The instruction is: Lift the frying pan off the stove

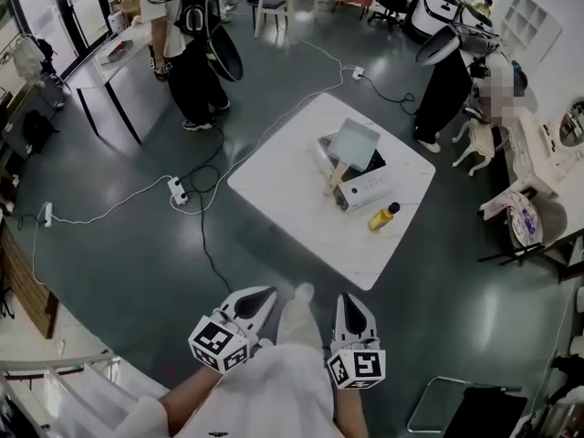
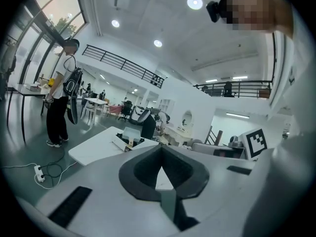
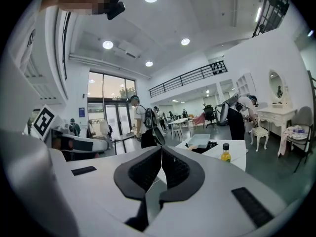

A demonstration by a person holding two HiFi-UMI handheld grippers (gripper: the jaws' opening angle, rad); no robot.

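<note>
A square grey frying pan (image 1: 353,143) with a wooden handle sits on a white stove box (image 1: 367,188) on the white table (image 1: 292,199), well ahead of me. Both grippers hang low and close to my body, far short of the table. My left gripper (image 1: 253,303) is shut with nothing in it, and so is my right gripper (image 1: 354,315). The left gripper view has its shut gripper (image 2: 160,152) pointing toward the pan (image 2: 130,134). In the right gripper view the shut gripper (image 3: 161,154) aims left of the pan (image 3: 199,141).
A yellow bottle (image 1: 384,215) with a black cap stands on the table beside the stove. Cables and a power strip (image 1: 177,190) lie on the dark floor left of the table. People stand at the back left (image 1: 187,35) and back right (image 1: 447,80). White furniture lines the right side.
</note>
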